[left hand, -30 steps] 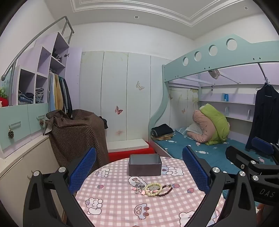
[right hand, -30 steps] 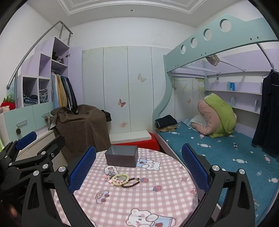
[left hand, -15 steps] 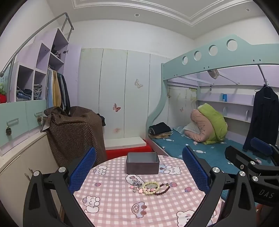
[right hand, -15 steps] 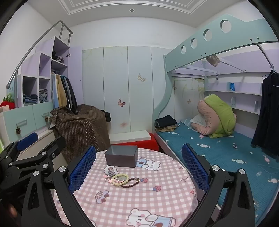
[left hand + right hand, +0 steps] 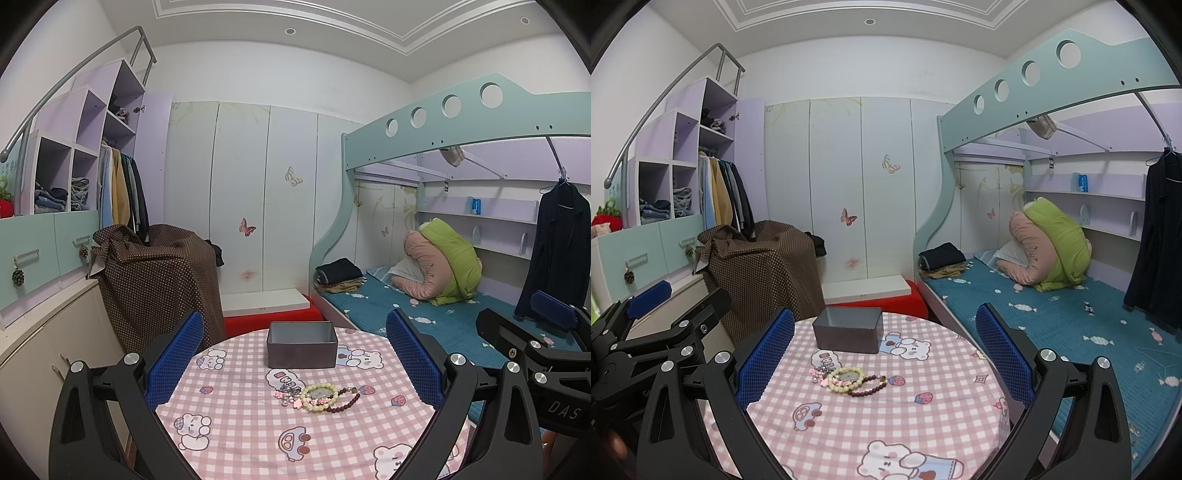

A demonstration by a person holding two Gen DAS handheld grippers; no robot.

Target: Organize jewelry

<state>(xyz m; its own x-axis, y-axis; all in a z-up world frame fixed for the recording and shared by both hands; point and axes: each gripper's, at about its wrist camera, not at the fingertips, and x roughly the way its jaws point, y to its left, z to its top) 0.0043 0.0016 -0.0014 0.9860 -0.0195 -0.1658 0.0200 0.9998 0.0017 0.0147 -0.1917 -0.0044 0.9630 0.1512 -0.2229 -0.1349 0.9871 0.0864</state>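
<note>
Bracelets of pale green, dark red and pink beads (image 5: 318,396) lie heaped near the open grey metal box (image 5: 301,343) on the pink checked tablecloth (image 5: 236,424), untouched, so we hold the left gripper (image 5: 294,360) and right gripper (image 5: 884,360) wide open and empty, and we judge the next move is reaching one down to pinch a single strand.

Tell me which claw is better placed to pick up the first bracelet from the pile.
Left, narrowly. The bracelet pile sits almost centred between the open left claw; for the right claw, also open, it lies left of centre. Both hover short of it, the grey box just behind.
</note>
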